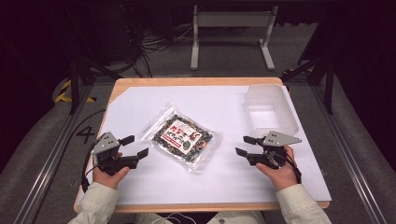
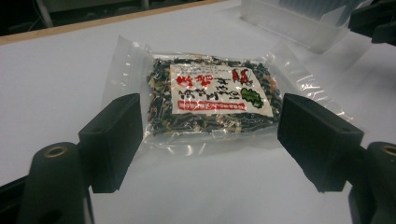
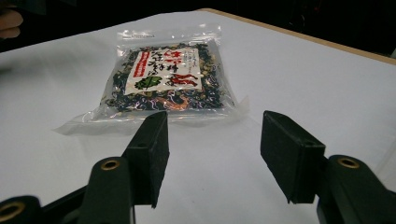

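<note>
A clear plastic packet point(image 1: 182, 136) of dark dried flakes with a white and red label lies flat on the white sheet, mid-table. My left gripper point(image 1: 134, 145) rests to its left, jaws open and empty, pointing at the packet point(image 2: 212, 95). My right gripper point(image 1: 245, 145) sits to the packet's right, also open and empty, a short gap from the packet point(image 3: 168, 77). Each gripper is held by a hand in a pale sleeve.
A translucent plastic bin point(image 1: 270, 108) stands empty at the back right of the white sheet point(image 1: 224, 182); its corner shows as the bin point(image 2: 299, 21) in the left gripper view. The wooden table edge point(image 1: 187, 81) runs behind. A white frame stands on the floor beyond.
</note>
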`<state>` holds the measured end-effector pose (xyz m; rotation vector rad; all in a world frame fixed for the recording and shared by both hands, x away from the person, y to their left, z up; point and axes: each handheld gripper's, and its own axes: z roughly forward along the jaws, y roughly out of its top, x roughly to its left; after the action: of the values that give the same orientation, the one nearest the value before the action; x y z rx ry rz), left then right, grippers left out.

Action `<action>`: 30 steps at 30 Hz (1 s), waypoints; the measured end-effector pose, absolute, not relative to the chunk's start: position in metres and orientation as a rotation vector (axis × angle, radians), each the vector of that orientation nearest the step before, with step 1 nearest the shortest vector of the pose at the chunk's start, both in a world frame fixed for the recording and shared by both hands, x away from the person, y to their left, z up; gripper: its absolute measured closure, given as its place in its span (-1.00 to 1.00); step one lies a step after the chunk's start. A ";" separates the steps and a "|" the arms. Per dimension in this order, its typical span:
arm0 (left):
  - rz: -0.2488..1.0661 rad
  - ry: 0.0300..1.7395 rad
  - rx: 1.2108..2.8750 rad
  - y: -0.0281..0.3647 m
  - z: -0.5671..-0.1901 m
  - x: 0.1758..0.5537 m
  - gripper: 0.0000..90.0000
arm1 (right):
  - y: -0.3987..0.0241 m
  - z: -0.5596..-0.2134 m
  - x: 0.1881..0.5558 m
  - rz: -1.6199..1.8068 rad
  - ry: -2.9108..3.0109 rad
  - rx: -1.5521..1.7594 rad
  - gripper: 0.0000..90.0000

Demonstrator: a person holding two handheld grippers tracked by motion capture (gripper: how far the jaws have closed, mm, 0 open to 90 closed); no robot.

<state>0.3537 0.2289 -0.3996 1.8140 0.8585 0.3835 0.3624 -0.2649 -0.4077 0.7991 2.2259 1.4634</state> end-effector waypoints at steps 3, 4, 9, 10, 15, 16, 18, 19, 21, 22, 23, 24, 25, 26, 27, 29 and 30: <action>0.376 0.867 1.796 0.229 -0.395 0.360 -0.52 | -0.265 -0.408 0.363 1.465 2.224 0.796 -0.08; 0.374 0.870 1.796 0.229 -0.394 0.362 -0.54 | -0.265 -0.408 0.363 1.465 2.224 0.796 -0.09; 0.375 0.885 1.759 0.231 -0.390 0.372 -0.57 | -0.266 -0.408 0.364 1.466 2.223 0.797 -0.10; 0.365 0.894 1.749 0.231 -0.390 0.374 -0.58 | -0.266 -0.408 0.365 1.465 2.222 0.797 -0.11; 0.372 0.919 1.746 0.234 -0.390 0.382 -0.60 | -0.267 -0.409 0.365 1.461 2.225 0.797 -0.13; 0.378 0.916 1.745 0.234 -0.389 0.384 -0.60 | -0.267 -0.409 0.365 1.460 2.225 0.797 -0.13; 0.391 0.927 1.738 0.234 -0.388 0.386 -0.60 | -0.267 -0.409 0.365 1.459 2.226 0.796 -0.13; 0.400 0.936 1.743 0.233 -0.387 0.388 -0.60 | -0.267 -0.409 0.365 1.460 2.225 0.796 -0.13; 0.414 0.944 1.734 0.234 -0.387 0.393 -0.59 | -0.266 -0.409 0.365 1.459 2.227 0.796 -0.13; 0.404 0.952 1.719 0.235 -0.388 0.397 -0.59 | -0.266 -0.409 0.366 1.456 2.228 0.795 -0.13; 0.398 0.961 1.718 0.235 -0.388 0.400 -0.59 | -0.266 -0.410 0.366 1.451 2.230 0.796 -0.13; 0.399 0.963 1.723 0.236 -0.388 0.401 -0.59 | -0.266 -0.410 0.366 1.451 2.232 0.794 -0.13; 0.397 0.970 1.725 0.236 -0.388 0.403 -0.59 | -0.266 -0.410 0.366 1.449 2.234 0.794 -0.13; 0.400 0.974 1.720 0.237 -0.389 0.405 -0.59 | -0.265 -0.410 0.366 1.445 2.234 0.792 -0.13; 0.399 0.977 1.720 0.237 -0.388 0.406 -0.59 | -0.265 -0.410 0.366 1.444 2.234 0.791 -0.13; 0.399 0.976 1.718 0.237 -0.388 0.408 -0.59 | -0.266 -0.410 0.366 1.443 2.235 0.791 -0.13; 0.395 0.979 1.717 0.236 -0.388 0.409 -0.59 | -0.266 -0.410 0.366 1.440 2.236 0.790 -0.13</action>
<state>0.4087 0.2358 -0.3882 1.7167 0.9792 0.3954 0.3657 -0.2657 -0.4105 0.7897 2.2363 1.4396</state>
